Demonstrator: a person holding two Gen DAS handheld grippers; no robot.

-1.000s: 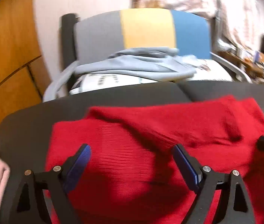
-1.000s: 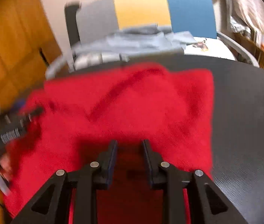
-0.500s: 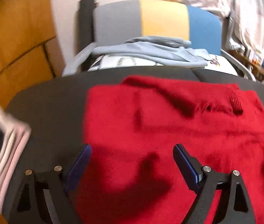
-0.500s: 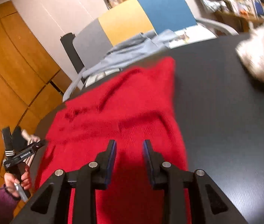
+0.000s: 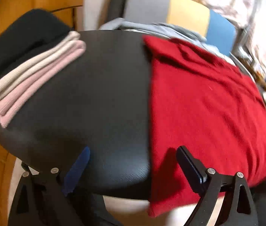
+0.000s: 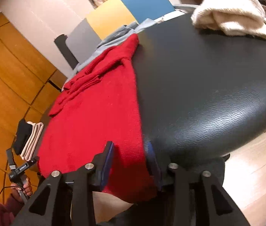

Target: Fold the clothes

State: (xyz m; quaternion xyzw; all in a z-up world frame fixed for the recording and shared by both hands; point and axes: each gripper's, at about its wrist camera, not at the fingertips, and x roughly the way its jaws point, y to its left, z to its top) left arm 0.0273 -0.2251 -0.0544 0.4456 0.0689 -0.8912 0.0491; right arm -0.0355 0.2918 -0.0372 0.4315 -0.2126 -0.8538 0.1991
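Right gripper (image 6: 130, 162) low — jaws straddling red sweater's (image 6: 99, 116) hanging corner.

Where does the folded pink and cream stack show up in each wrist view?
Left wrist: folded pink and cream stack lies upper left on the black table.
Right wrist: same stack sits small at lower left.
Shared landmark: red sweater.

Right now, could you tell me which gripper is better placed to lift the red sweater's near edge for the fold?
Right: the right gripper already straddles the red sweater's overhanging hem, while the left gripper sits open mostly over bare table.
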